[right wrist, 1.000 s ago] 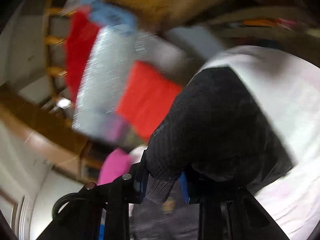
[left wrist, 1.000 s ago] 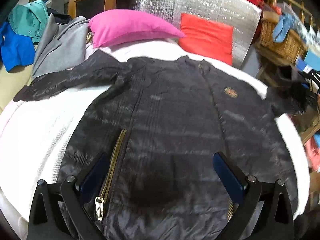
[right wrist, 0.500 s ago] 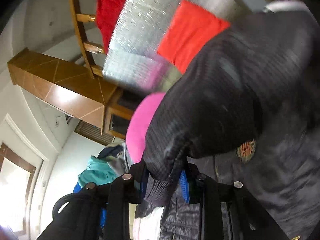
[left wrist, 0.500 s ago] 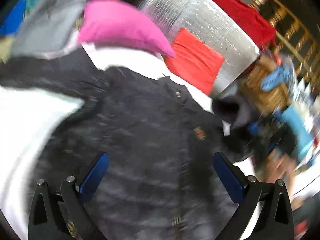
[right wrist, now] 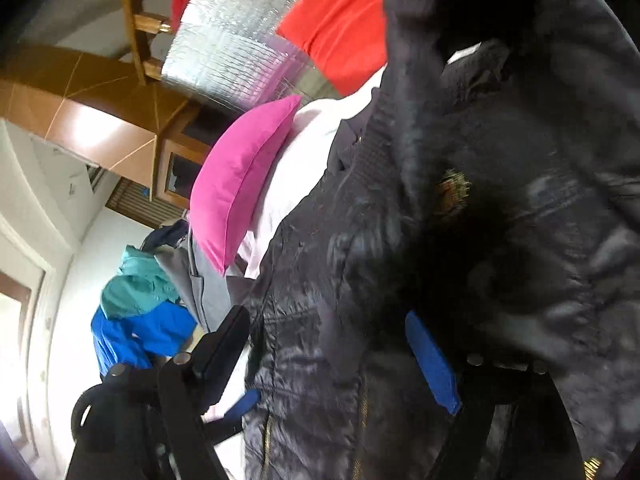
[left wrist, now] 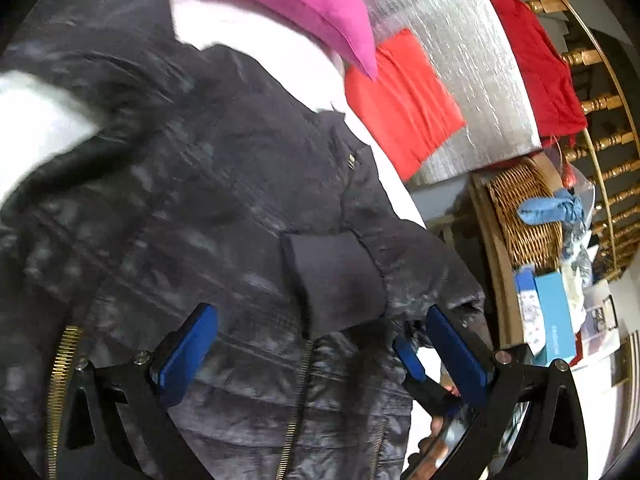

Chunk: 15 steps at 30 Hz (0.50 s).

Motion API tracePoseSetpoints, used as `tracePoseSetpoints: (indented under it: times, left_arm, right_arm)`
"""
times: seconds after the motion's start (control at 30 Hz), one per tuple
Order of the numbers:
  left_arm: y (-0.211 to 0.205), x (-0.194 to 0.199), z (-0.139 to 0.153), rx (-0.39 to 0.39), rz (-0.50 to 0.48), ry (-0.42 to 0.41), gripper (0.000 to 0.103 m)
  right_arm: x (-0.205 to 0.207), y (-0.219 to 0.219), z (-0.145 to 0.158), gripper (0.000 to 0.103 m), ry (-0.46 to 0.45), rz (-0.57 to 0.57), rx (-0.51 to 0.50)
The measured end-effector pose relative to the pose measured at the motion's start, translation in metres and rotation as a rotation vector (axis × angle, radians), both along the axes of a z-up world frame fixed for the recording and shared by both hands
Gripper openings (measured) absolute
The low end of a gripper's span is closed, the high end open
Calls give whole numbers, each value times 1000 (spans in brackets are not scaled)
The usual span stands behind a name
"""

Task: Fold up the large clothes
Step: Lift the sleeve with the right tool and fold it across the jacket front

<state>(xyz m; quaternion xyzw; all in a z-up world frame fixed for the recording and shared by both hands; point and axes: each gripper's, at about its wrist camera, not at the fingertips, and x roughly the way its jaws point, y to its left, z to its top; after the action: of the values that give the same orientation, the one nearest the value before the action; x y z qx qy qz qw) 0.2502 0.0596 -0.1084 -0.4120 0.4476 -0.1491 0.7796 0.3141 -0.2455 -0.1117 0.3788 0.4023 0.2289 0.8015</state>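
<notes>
A large black quilted jacket (left wrist: 192,208) with gold zippers lies spread on a white bed (left wrist: 36,120). Its right sleeve is folded across the chest, the knit cuff (left wrist: 334,280) lying on the front. My left gripper (left wrist: 320,344) hovers open and empty just above the jacket's lower front. My right gripper (right wrist: 332,344) is open over the jacket (right wrist: 500,240), its blue pad (right wrist: 432,364) beside the folded sleeve; one of its blue fingers also shows in the left wrist view (left wrist: 408,356).
A pink pillow (left wrist: 288,4) and a red pillow (left wrist: 400,96) lie at the head of the bed against a silver padded board (left wrist: 460,52). A wicker basket (left wrist: 524,220) and boxes stand to the right. A pile of clothes (right wrist: 148,312) lies left.
My right gripper carried the sleeve cuff across onto the jacket front and opened, letting it go. My left gripper swung right and closer to the jacket, still open.
</notes>
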Motion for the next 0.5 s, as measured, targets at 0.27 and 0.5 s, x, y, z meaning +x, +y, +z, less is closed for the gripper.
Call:
tracePoseSetpoints:
  times: [0.27, 0.5]
  left_arm:
    - [-34, 53, -13, 16, -56, 53, 102]
    - [-50, 91, -28, 117, -70, 78, 100]
  right_arm:
    - [-64, -55, 1, 83, -69, -77, 18]
    - [-84, -75, -14, 83, -112, -86, 15]
